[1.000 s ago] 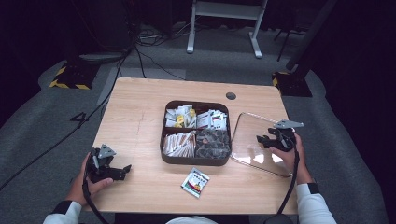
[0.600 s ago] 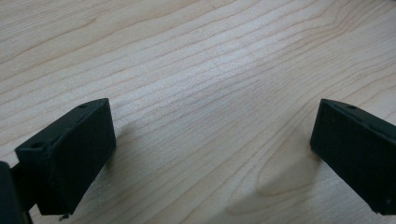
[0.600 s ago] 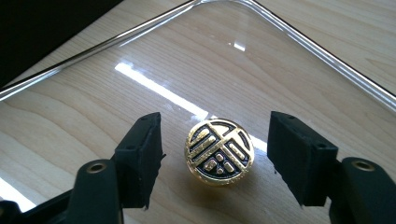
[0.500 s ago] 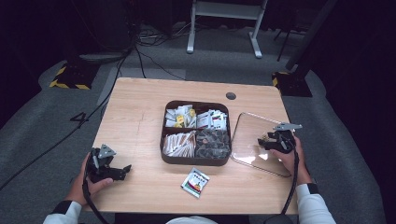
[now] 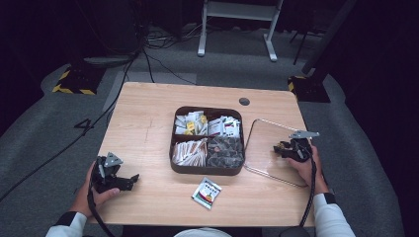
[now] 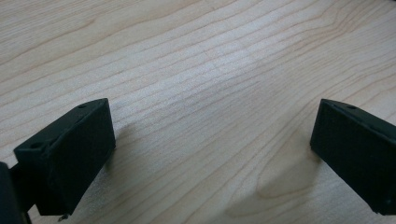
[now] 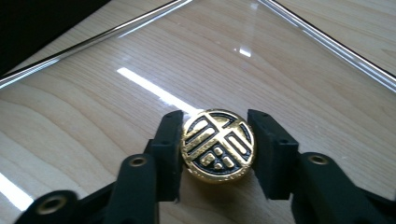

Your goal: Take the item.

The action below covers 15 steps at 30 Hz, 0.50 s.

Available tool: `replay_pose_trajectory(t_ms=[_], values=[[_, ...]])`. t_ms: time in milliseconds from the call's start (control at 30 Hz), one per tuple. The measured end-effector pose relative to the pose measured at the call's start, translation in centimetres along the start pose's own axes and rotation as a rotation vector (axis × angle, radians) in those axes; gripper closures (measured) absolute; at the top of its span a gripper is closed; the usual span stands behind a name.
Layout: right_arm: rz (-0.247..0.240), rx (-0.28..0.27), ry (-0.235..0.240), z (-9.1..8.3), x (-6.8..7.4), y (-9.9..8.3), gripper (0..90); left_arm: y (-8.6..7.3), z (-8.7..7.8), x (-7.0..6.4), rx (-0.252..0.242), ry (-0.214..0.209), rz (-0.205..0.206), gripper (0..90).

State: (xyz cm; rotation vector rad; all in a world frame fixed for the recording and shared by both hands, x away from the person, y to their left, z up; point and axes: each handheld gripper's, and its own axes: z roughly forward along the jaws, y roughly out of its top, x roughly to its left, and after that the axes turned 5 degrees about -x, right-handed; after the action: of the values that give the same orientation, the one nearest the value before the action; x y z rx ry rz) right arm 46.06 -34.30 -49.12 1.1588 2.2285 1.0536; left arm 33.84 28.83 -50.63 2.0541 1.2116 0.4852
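A clear glass lid (image 5: 262, 143) lies flat on the table to the right of a dark four-compartment box (image 5: 207, 171). At its centre is a round gold knob (image 7: 217, 145) with a black pattern. My right gripper (image 7: 216, 140) is shut on that knob, one jaw on each side; in the high view it (image 5: 281, 149) sits over the lid. My left gripper (image 5: 129, 180) rests at the front left of the table. Its jaws stand wide open over bare wood (image 6: 212, 135), holding nothing.
The box holds several kinds of sachets in its four compartments. One loose sachet (image 5: 206, 193) lies on the table just in front of the box. A grey cable grommet (image 5: 244, 101) sits near the far edge. Floor cables run beyond the table.
The right gripper has shifted slightly toward the near edge while staying on the lid's knob. The left gripper has not moved.
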Motion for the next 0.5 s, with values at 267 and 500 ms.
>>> replay_pose_trajectory(t_ms=[267,500], values=[[-0.015,0.004,-0.003,0.06,-0.02,0.15,59.0,0.02,0.05,0.04,-0.003,0.001,0.006,0.2],[-0.006,0.003,-0.007,-0.19,-0.28,0.08,59.1,0.05,0.09,0.03,-0.003,-0.001,0.005,0.1]])
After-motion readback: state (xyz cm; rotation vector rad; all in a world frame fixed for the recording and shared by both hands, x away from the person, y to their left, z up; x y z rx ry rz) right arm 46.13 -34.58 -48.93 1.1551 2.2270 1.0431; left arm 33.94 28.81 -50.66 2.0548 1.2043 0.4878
